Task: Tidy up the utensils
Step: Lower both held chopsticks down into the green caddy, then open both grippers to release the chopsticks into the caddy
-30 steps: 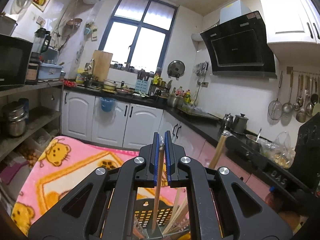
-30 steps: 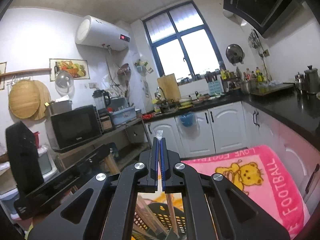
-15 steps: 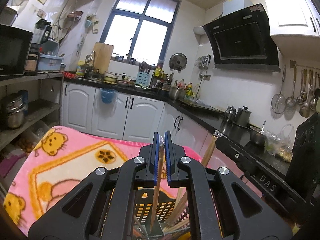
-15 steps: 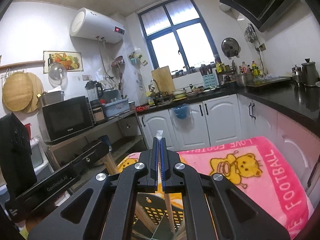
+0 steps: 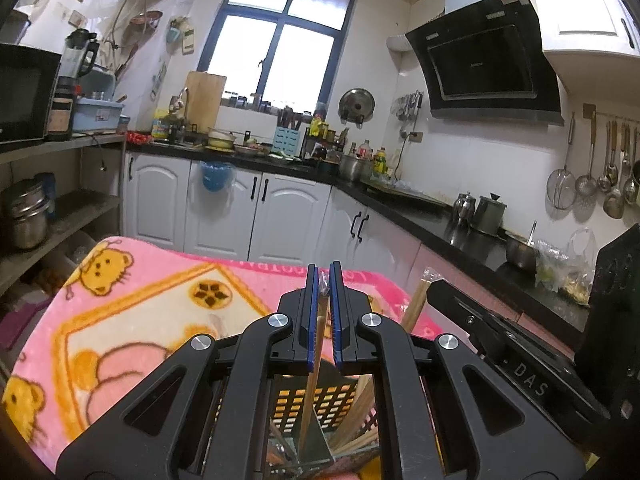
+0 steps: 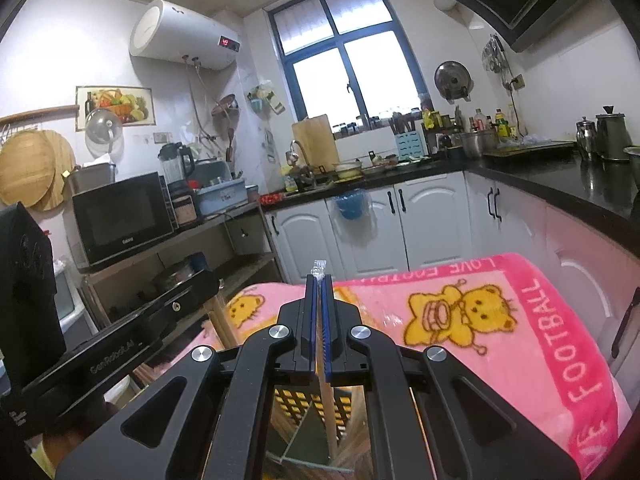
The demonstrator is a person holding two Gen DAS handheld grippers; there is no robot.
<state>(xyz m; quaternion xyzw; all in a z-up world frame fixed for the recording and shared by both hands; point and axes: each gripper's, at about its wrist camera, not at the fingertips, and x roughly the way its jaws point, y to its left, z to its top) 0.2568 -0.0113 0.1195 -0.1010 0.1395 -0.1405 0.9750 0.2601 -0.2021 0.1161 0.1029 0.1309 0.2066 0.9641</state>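
Note:
My left gripper (image 5: 324, 280) is shut on a wooden chopstick (image 5: 313, 376) that hangs down into a slotted utensil holder (image 5: 320, 404) below the fingers. Several more chopsticks (image 5: 360, 420) lean inside the holder. My right gripper (image 6: 319, 284) is shut on another chopstick (image 6: 327, 396), its plastic-wrapped tip poking above the fingers, and it reaches down into the same holder (image 6: 316, 404). The right gripper's body (image 5: 520, 360) shows close at the right in the left wrist view, and the left gripper's body (image 6: 120, 348) shows at the left in the right wrist view.
A pink cartoon blanket (image 5: 120, 320) covers the table under the holder; it also shows in the right wrist view (image 6: 520, 340). White cabinets (image 5: 260, 216) and a black counter (image 5: 420, 224) stand behind. A shelf with a microwave (image 6: 120, 216) is on the left.
Both grippers have tilted downward, so more of the blanket and holder shows. Both stay shut on their chopsticks.

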